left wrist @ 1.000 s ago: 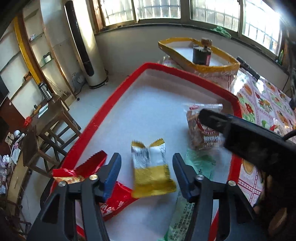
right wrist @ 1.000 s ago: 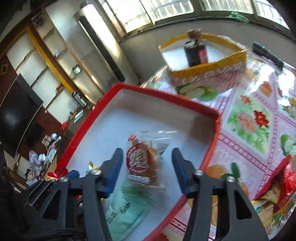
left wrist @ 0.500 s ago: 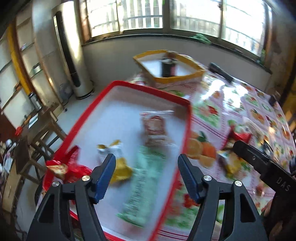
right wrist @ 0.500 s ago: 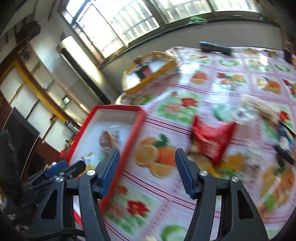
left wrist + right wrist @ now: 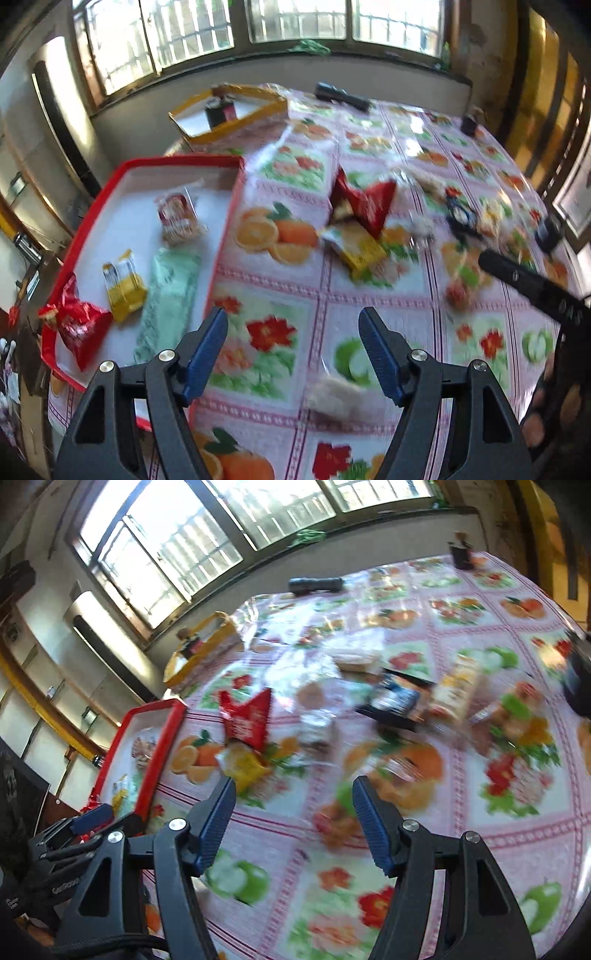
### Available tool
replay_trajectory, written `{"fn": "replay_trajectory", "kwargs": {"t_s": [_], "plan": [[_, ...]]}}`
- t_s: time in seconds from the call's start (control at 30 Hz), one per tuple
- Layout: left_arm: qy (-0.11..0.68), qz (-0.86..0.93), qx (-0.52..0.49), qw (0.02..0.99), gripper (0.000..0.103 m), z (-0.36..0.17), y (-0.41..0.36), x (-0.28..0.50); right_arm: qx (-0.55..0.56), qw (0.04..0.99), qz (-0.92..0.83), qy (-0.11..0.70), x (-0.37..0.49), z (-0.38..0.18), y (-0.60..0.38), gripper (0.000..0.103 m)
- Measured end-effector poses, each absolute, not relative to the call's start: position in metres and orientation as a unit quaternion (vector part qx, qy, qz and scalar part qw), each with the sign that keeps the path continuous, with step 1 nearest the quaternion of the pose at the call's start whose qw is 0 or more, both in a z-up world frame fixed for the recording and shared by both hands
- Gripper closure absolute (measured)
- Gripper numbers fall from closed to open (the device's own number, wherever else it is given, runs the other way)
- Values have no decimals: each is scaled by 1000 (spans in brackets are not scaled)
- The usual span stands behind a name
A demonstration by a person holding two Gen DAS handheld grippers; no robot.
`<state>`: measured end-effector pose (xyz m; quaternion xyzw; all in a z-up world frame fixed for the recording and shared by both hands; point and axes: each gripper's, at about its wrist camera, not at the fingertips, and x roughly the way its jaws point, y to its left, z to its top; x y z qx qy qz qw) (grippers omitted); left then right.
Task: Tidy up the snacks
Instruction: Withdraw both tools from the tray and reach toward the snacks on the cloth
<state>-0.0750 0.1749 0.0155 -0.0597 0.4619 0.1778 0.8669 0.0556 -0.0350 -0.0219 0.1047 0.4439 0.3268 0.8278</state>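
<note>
red tray (image 5: 236, 173) at left of bench holds four snacks. a red packet (image 5: 364, 201), a yellow one (image 5: 356, 247) and more lie loose mid-bench. left tool (image 5: 293, 356) and right tool (image 5: 293, 821) both empty, jaws opening. under half done.

Fruit-and-flower tablecloth (image 5: 295, 295) under red tray (image 5: 236, 184), yellow-rimmed box (image 5: 273, 109), scattered snack packets (image 5: 245, 716).

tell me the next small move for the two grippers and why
Probably carry the left gripper on toward the yellow packet under the red packet, the loose snacks nearest the red tray. Both grippers' jaws are opening with nothing between them, and the right gripper faces the same pile; four snacks already lie in the tray.
</note>
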Motion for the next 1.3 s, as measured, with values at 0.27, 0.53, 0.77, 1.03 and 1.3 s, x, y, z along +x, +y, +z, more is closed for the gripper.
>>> {"fn": "replay_trajectory", "kwargs": {"t_s": [0.27, 0.53, 0.77, 1.03, 1.3], "plan": [[495, 168, -49, 851, 30, -15, 162, -98, 94, 825, 312, 462, 47, -43, -49, 37], [525, 181, -160, 816, 30, -38, 182, -115, 60, 816, 307, 487, 38, -56, -34, 37], [531, 192, -229, 793, 29, -45, 187, -110, 56, 813, 288, 503, 51, -64, -21, 37], [497, 171, -376, 763, 24, -50, 198, -100, 71, 813, 284, 503, 63, -64, -14, 36], [521, 189, -240, 797, 24, -52, 162, -73, 24, 825, 288, 486, 63, -63, -3, 36]]}}
